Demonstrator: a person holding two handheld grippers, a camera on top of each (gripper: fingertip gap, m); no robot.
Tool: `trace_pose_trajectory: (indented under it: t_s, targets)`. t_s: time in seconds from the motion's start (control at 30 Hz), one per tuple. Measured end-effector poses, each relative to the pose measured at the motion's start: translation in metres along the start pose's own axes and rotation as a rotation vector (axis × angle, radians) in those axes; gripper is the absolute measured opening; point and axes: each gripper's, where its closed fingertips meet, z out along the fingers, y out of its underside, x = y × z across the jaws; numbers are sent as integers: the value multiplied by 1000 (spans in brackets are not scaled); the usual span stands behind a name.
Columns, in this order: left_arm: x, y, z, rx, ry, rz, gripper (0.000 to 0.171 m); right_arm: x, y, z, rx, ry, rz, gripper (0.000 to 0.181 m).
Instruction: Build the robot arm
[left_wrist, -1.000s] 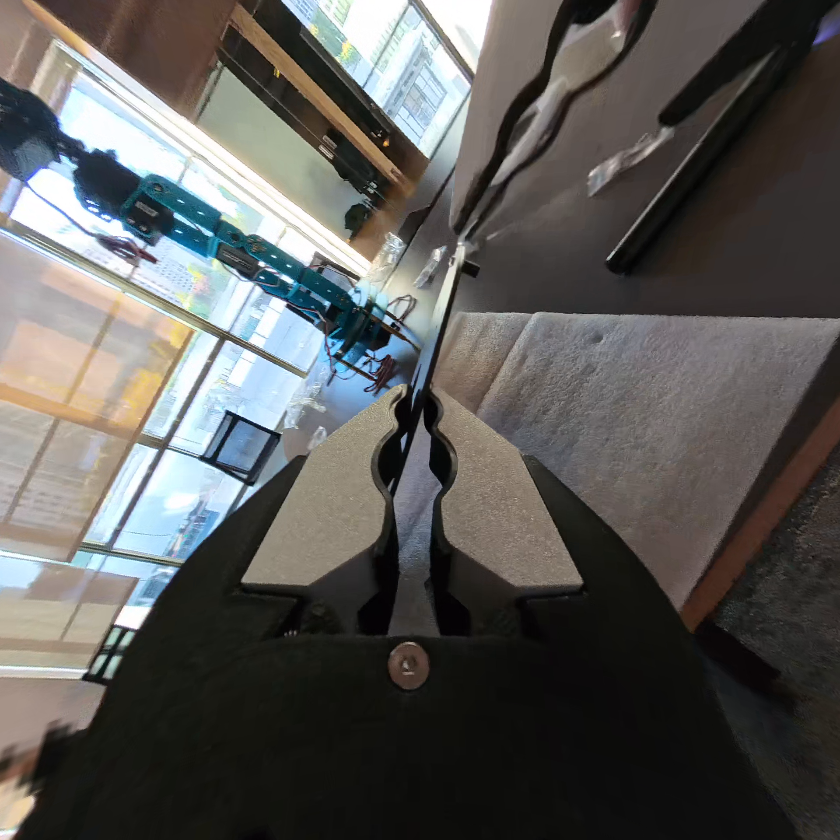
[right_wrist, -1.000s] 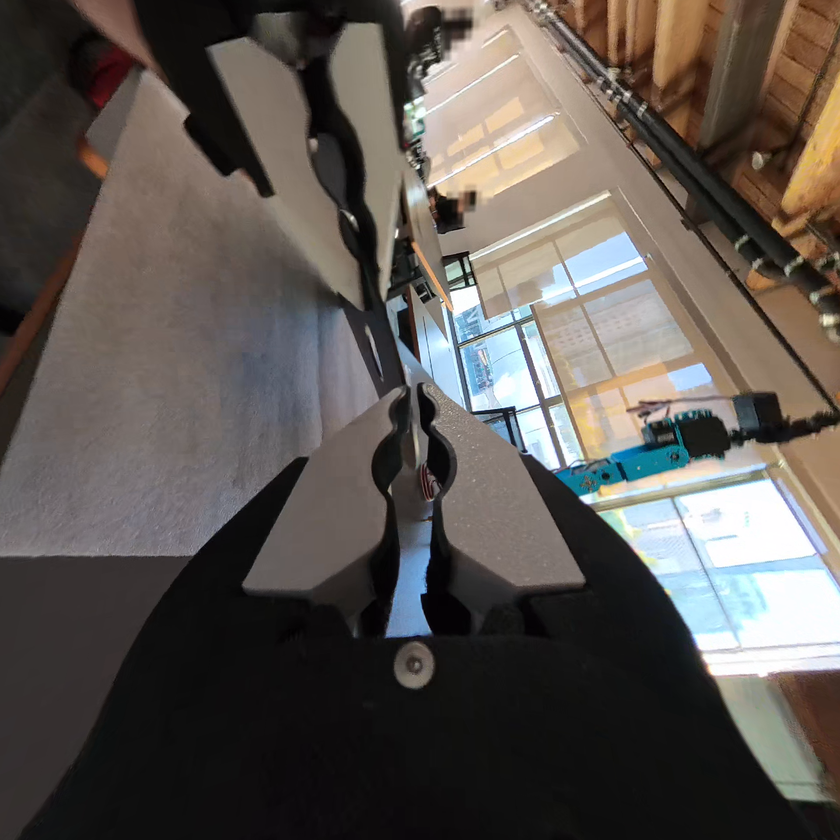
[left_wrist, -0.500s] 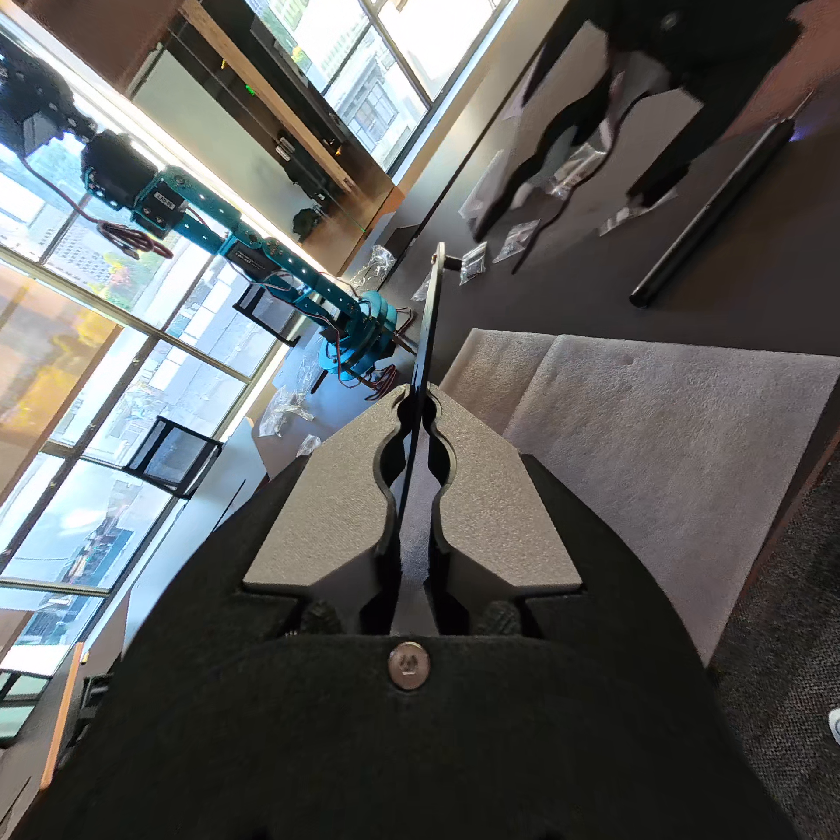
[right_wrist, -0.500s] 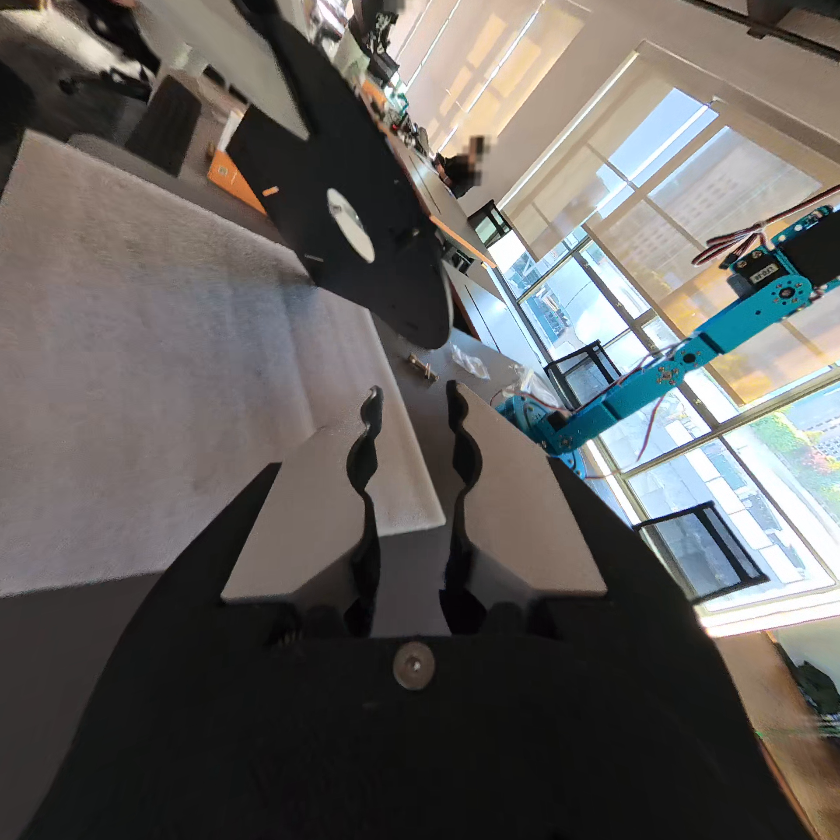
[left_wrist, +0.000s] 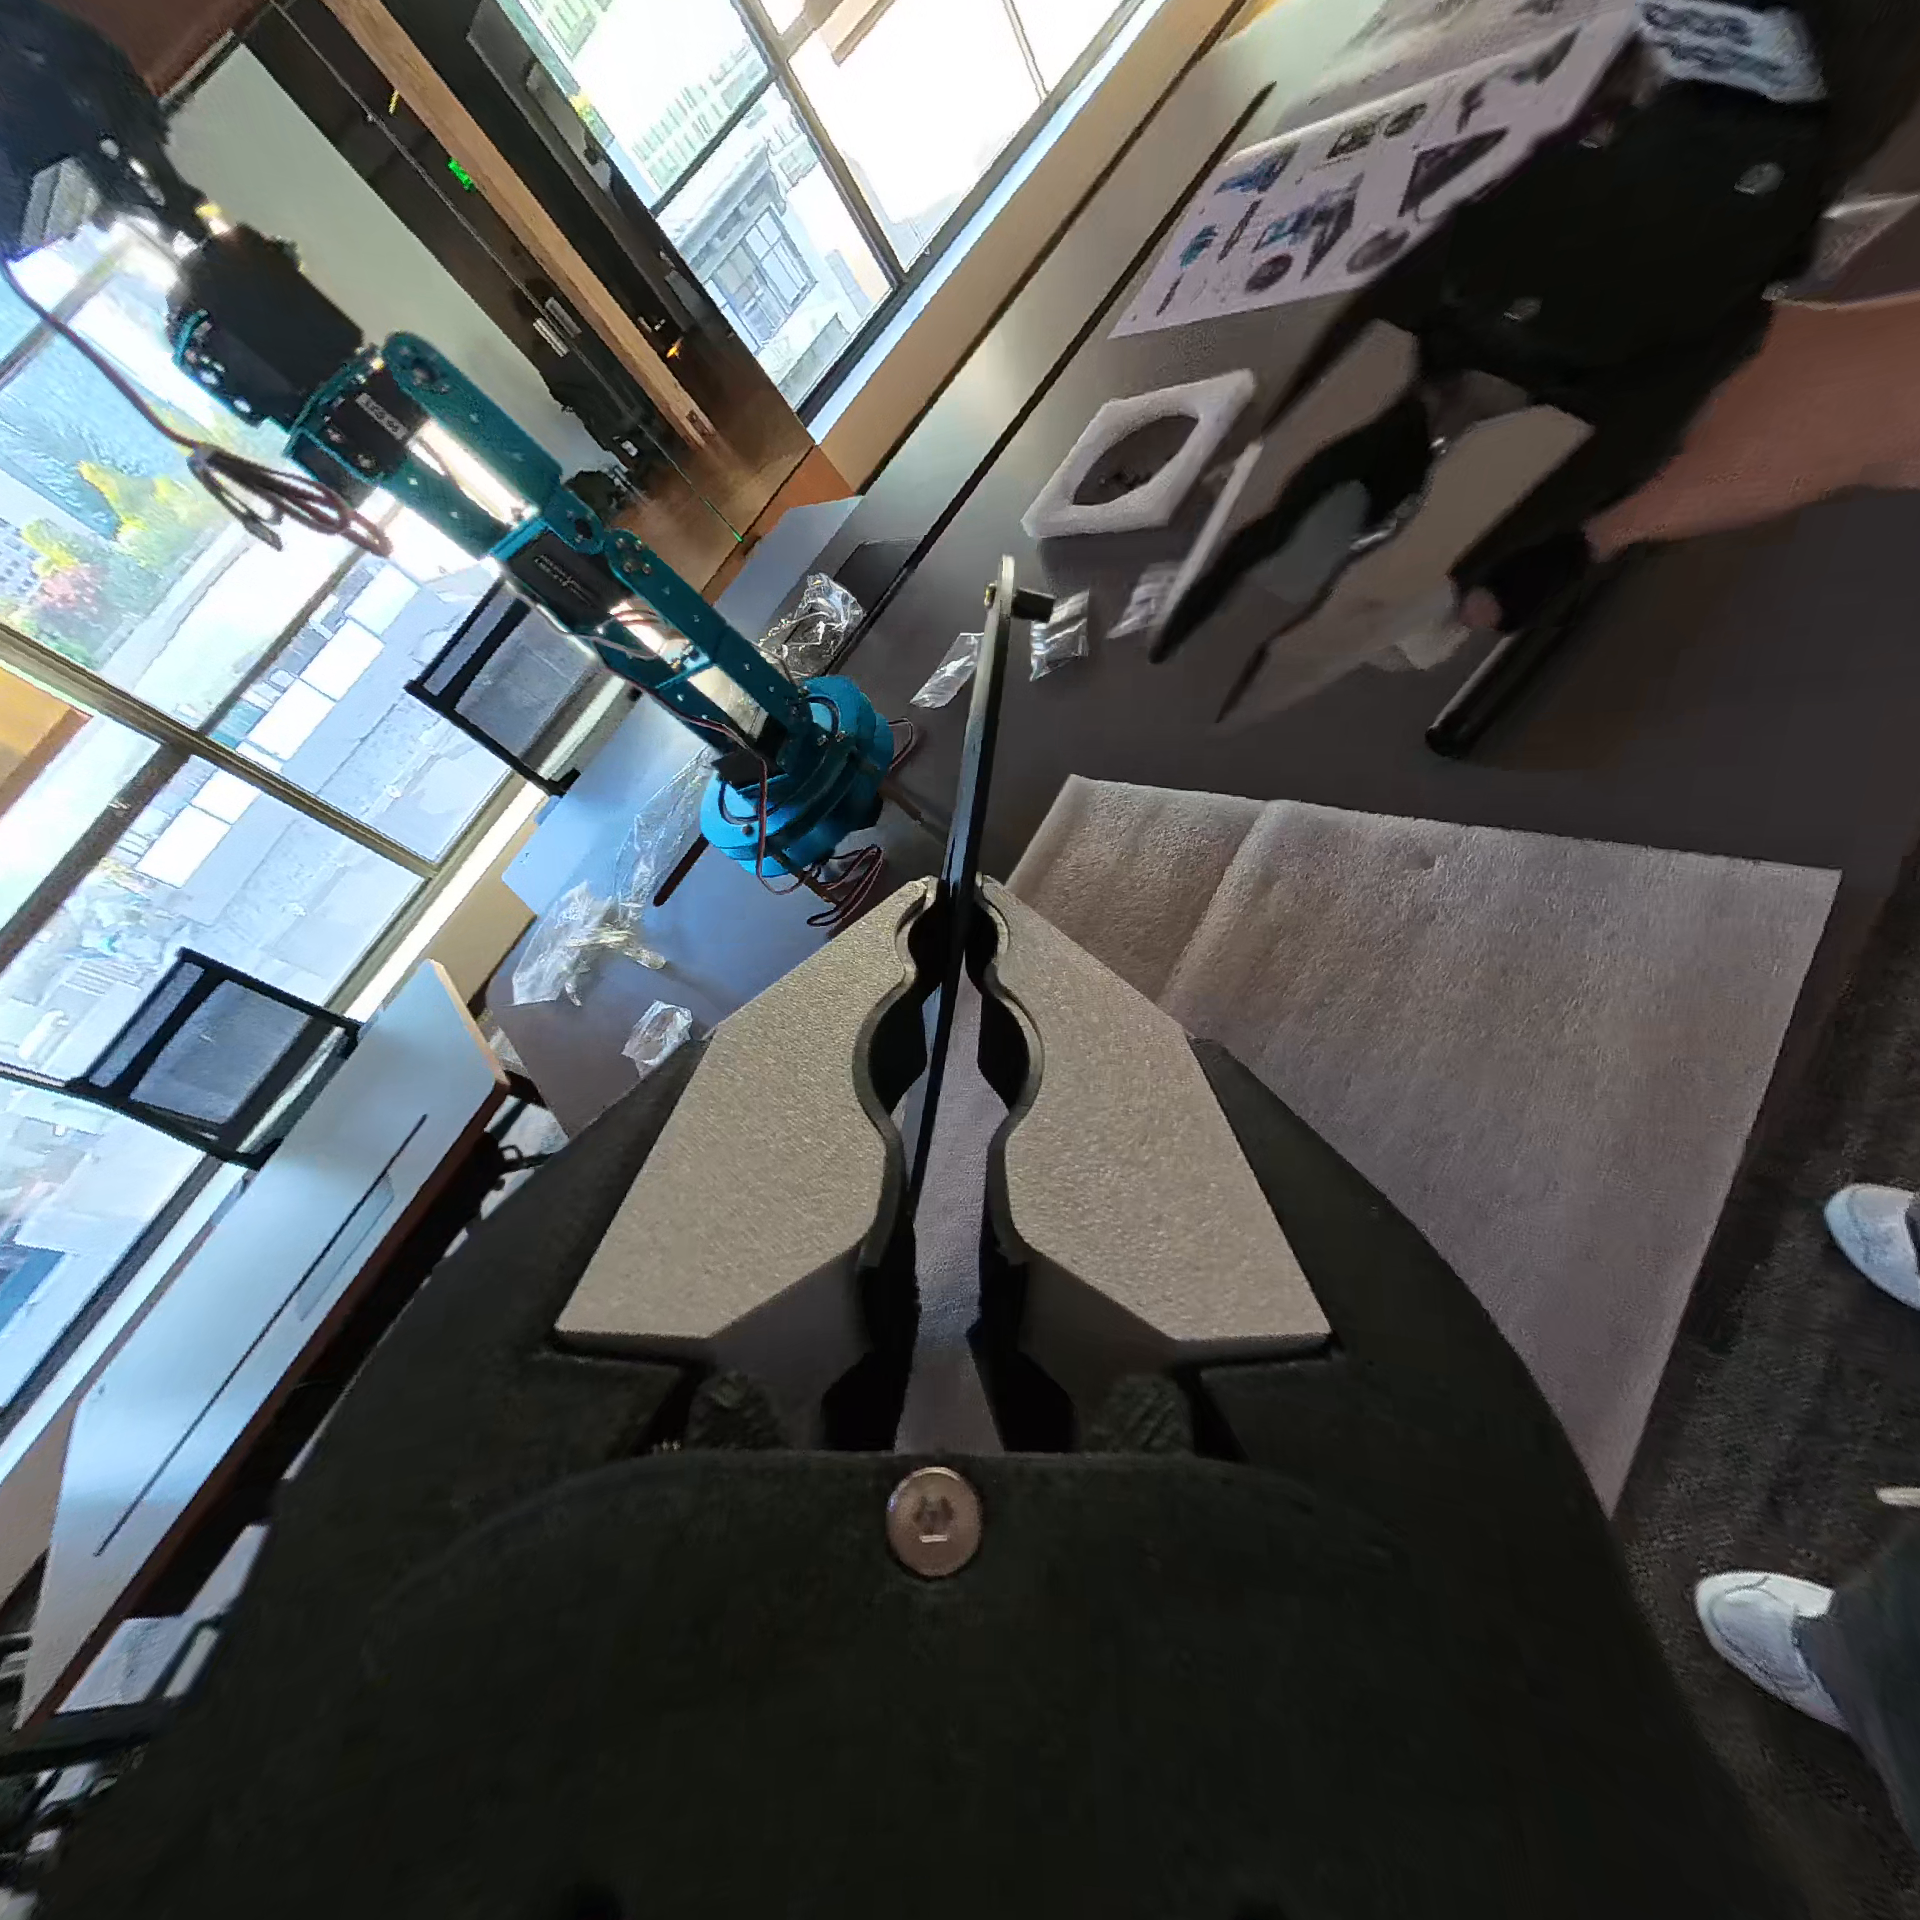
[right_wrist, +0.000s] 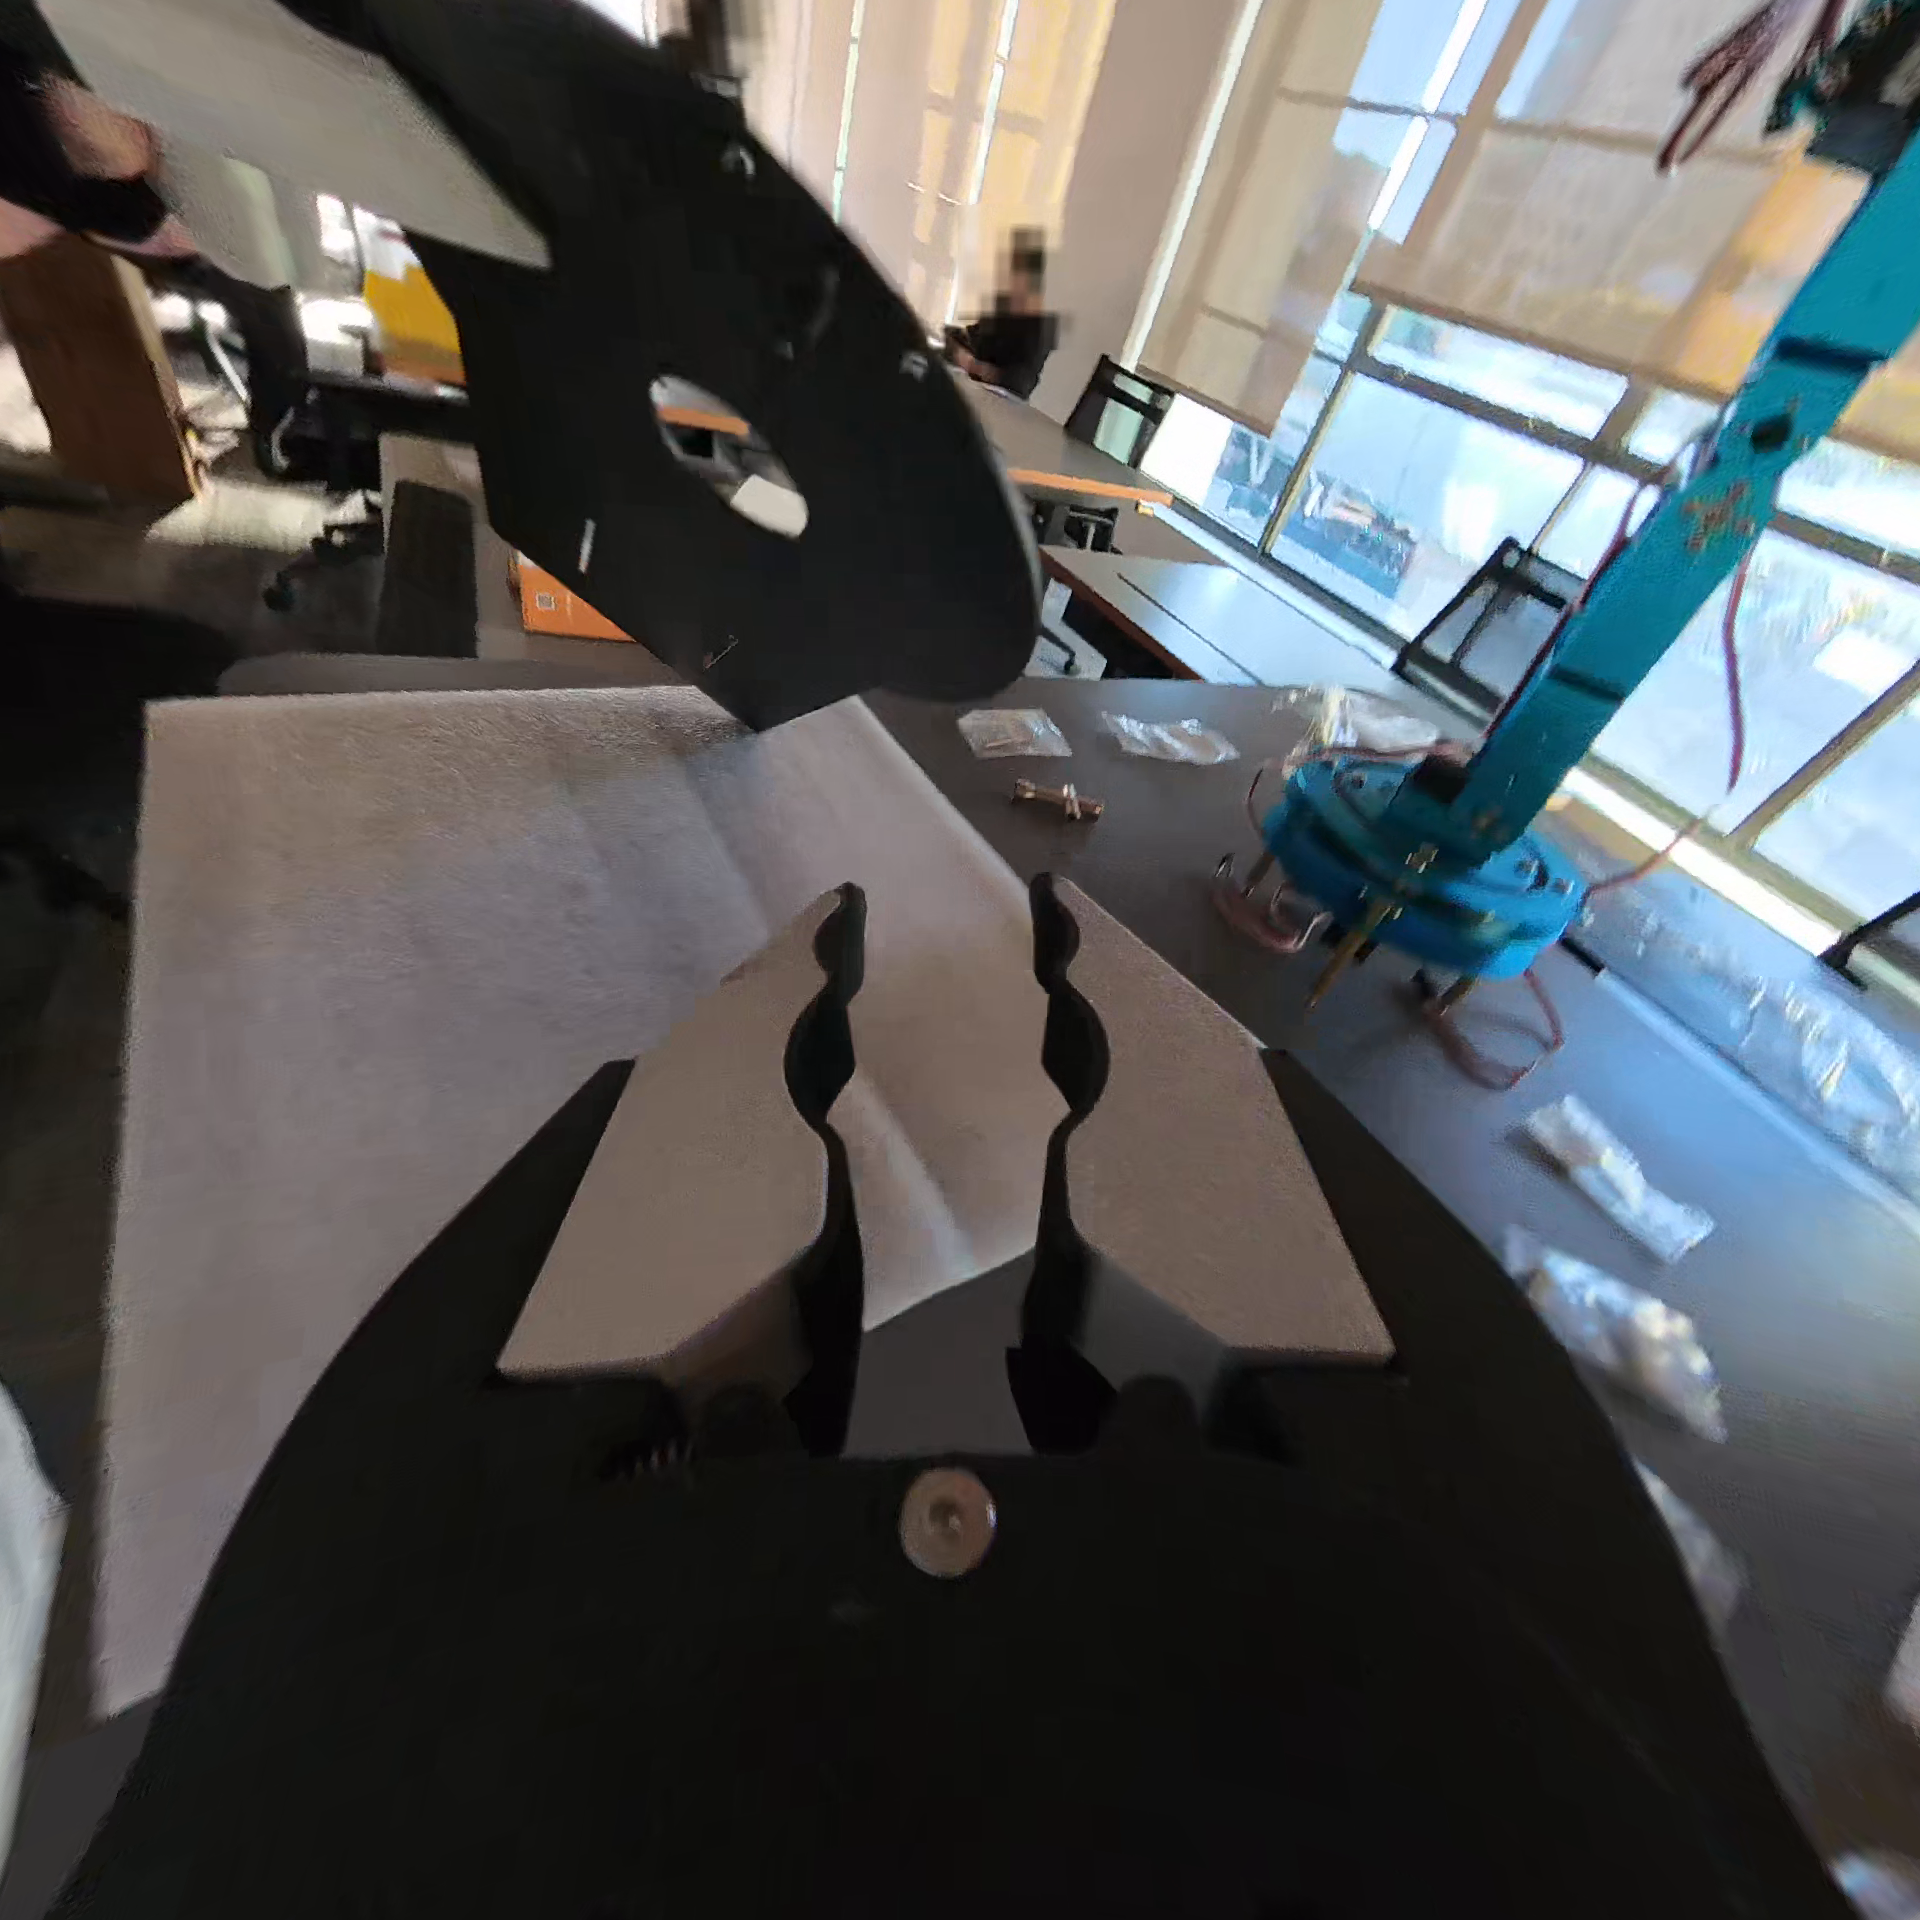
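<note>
My left gripper (left_wrist: 951, 899) is shut on a thin black plate (left_wrist: 977, 727), seen edge-on and rising up from the jaws. In the right wrist view the same plate (right_wrist: 831, 343) shows as a round black disc with a hole in it, held in the air above the grey foam sheet (right_wrist: 416, 883) by the left gripper (right_wrist: 301, 135). My right gripper (right_wrist: 945, 914) is open and empty, low over the foam sheet, below and apart from the plate. It also shows in the left wrist view (left_wrist: 1382, 520), blurred, at the far right over the dark table (left_wrist: 1714, 707).
A blue robot arm (right_wrist: 1475, 831) with red wires stands on the table to the right of the foam; it also shows in the left wrist view (left_wrist: 800, 769). Small plastic bags of parts (right_wrist: 1600, 1174), a metal bolt (right_wrist: 1055, 798), a black rod (left_wrist: 1507, 675), a white foam frame (left_wrist: 1143, 457). Left tips to right tips: about 15 cm. Between my right fingertips and the black rod (left_wrist: 1507, 675) there is roughly 15 cm.
My right gripper let go of the plate, opened, and drew back and down from it. My left gripper kept its hold on the plate and tilted it.
</note>
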Motion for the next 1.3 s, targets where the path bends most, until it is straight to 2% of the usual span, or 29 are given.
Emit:
trace_pose_trajectory:
  t_s: [0.1, 0.2, 0.3, 0.47, 0.57, 0.67, 0.77, 0.83, 0.9, 0.97, 1.1, 1.17, 1.3]
  targets:
    - [-15, -1, -2, 6, 20, -42, 0, -17, 10, -16, -20, 68, 45, 29]
    - [-28, -3, -1, 12, 46, -92, 0, -32, 30, -37, -120, 144, 12, 29]
    - [-34, -3, 2, 8, 52, -108, 0, -40, 45, -58, -156, 245, -57, 25]
    - [-16, -4, 8, -3, 60, -82, 0, -47, 64, -83, -265, 292, -84, 27]
    - [0, -3, 13, 14, 50, -63, 1, -40, 63, -109, -258, 312, -60, 27]
    - [18, -1, 20, 3, -8, 2, 1, -29, 50, -126, -162, 285, 97, 24]
    - [39, 4, 30, -22, -58, 76, 1, -22, 38, -123, -34, 129, 476, 20]
    - [56, 10, 36, -42, -83, 129, 2, -10, 31, -117, 26, 38, 742, 36]
    - [73, 18, 43, -67, -97, 175, 3, -2, 22, -109, 81, -71, 903, 34]
    - [87, 26, 48, -87, -107, 200, 4, 6, 25, -94, 36, -148, 1001, 28]
    - [105, 39, 53, -113, -150, 226, 5, 7, 43, -52, -162, -288, 1240, 32]
    - [111, 44, 53, -121, -169, 230, 6, 6, 41, -36, -187, -354, 1345, 26]
    - [117, 50, 50, -132, -189, 223, 5, -13, 65, -19, -405, -358, 1308, 22]
